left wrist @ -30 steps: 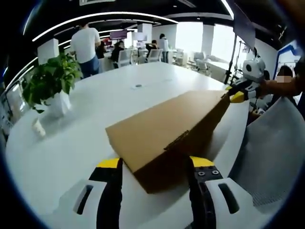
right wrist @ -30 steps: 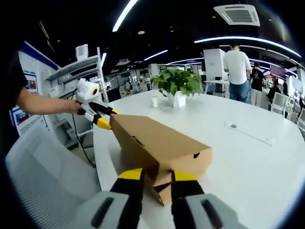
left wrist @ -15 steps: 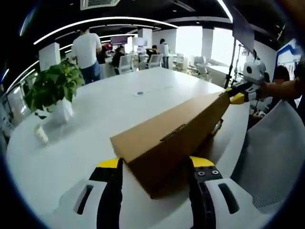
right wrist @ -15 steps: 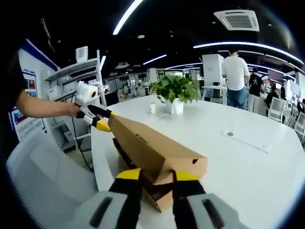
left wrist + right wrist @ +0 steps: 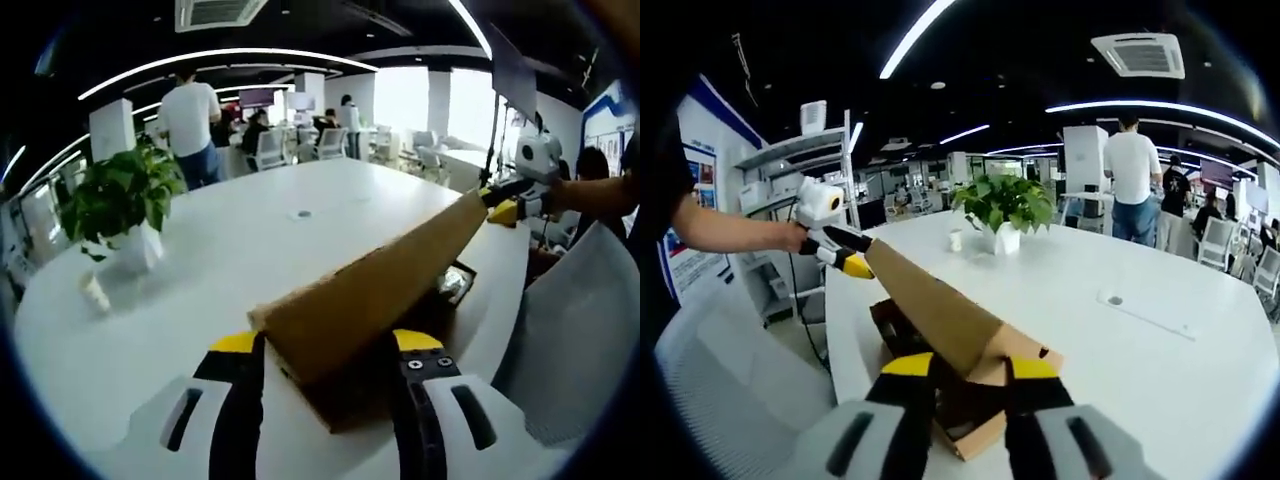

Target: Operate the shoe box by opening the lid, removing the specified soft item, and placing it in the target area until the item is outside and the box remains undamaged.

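Two claws gripped opposite ends of the brown cardboard lid (image 5: 370, 290), tilted up above the open shoe box (image 5: 985, 425) on the white round worktop (image 5: 230, 230): left claw (image 5: 325, 345), right claw (image 5: 960, 368).

Both grippers (image 5: 958, 368) (image 5: 852, 262) lift lid (image 5: 930, 310) — apparently clamped.

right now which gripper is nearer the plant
Left. The left gripper holds the lid end toward the plant; the right gripper holds the far end.
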